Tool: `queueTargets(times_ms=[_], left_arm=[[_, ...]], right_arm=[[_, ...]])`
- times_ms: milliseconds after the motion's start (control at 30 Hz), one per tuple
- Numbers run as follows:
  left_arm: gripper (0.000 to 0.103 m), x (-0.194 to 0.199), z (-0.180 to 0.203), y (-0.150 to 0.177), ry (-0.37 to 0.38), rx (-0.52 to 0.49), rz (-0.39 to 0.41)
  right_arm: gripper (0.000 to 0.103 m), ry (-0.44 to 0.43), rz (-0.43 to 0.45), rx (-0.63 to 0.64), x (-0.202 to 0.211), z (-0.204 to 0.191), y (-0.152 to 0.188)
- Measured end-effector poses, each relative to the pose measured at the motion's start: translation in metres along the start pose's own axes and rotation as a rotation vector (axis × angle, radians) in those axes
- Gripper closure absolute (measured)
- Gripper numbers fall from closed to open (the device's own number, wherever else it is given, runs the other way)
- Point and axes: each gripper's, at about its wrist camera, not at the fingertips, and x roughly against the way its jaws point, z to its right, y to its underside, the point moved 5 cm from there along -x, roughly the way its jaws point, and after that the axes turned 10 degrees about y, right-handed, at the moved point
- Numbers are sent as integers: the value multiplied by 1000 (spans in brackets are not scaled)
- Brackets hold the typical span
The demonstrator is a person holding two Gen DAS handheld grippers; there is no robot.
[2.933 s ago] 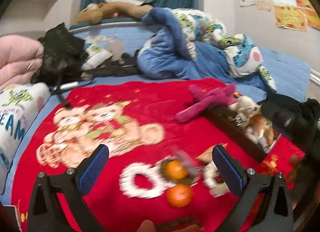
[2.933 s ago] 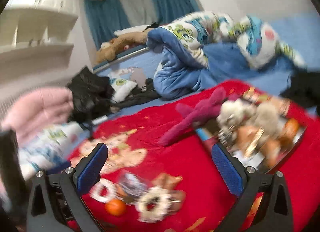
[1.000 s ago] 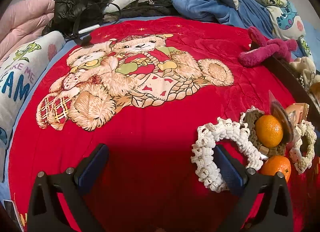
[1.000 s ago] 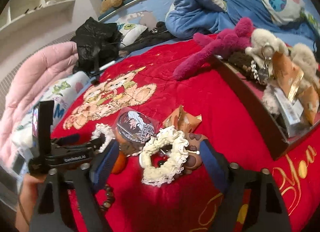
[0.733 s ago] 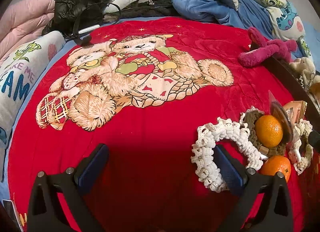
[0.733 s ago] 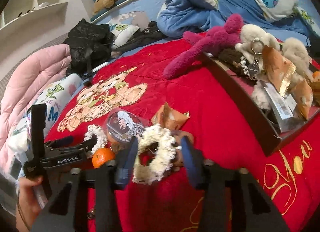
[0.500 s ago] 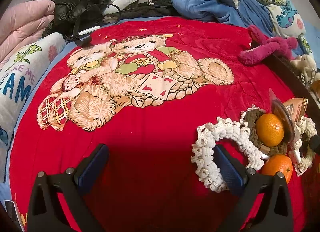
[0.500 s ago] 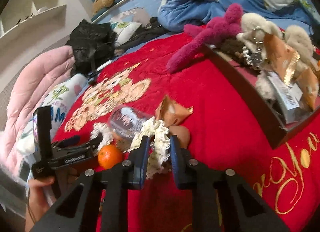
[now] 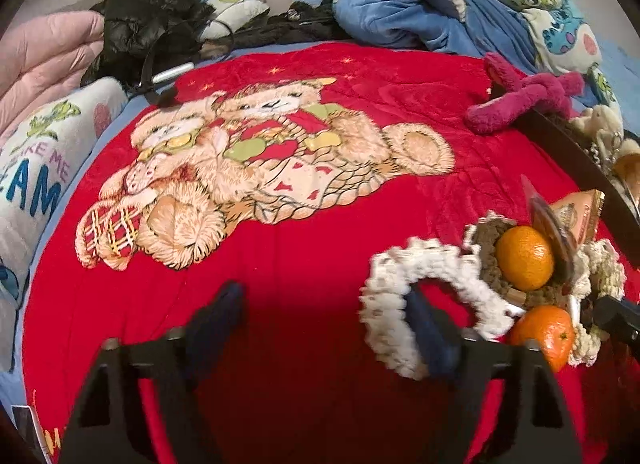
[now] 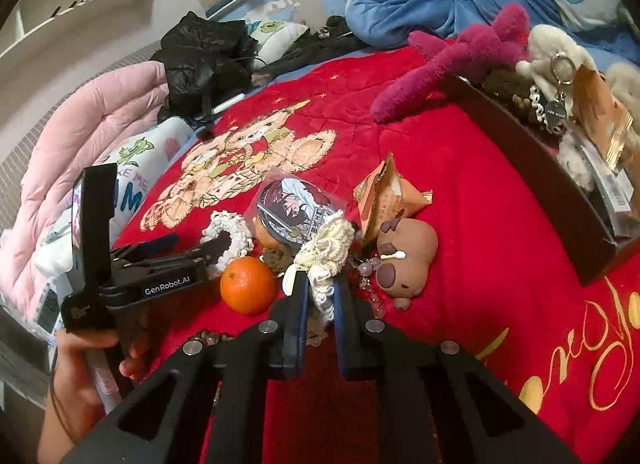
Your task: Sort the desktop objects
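Your right gripper (image 10: 319, 300) pinched on the cream lace scrunchie (image 10: 330, 250) at lower centre, tangerine (image 10: 248, 285) and capybara toy (image 10: 406, 260) crowding either side, your left gripper (image 9: 324, 324) blurred, jaws just narrowing, one finger inside the white scrunchie (image 9: 424, 284), dark tray (image 10: 552, 199) cut off at right.

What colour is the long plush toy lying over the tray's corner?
Magenta pink plush toy, draped over the dark tray; clearest in the right wrist view.
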Motion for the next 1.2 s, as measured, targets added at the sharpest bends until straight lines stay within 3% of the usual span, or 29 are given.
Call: queueTargets(times_ms=[33,200,467,800,1200], left_arm=[[53,2,4,0,6,-15,6],[88,11,20,1,3,-64,28],[91,27,14,3,50,11,59],[90,59,25,6,42,13,112],[90,87,40,8,116,59,141]], right_arm=[[90,-9,-1,-4,0,0,-1],[91,-48,12,14,7,-5,-3],[91,-61,46,-4,16,-3,-7],[91,-71,74,-17,31,1,-10],[91,-58,76,-21,41,4,-4]])
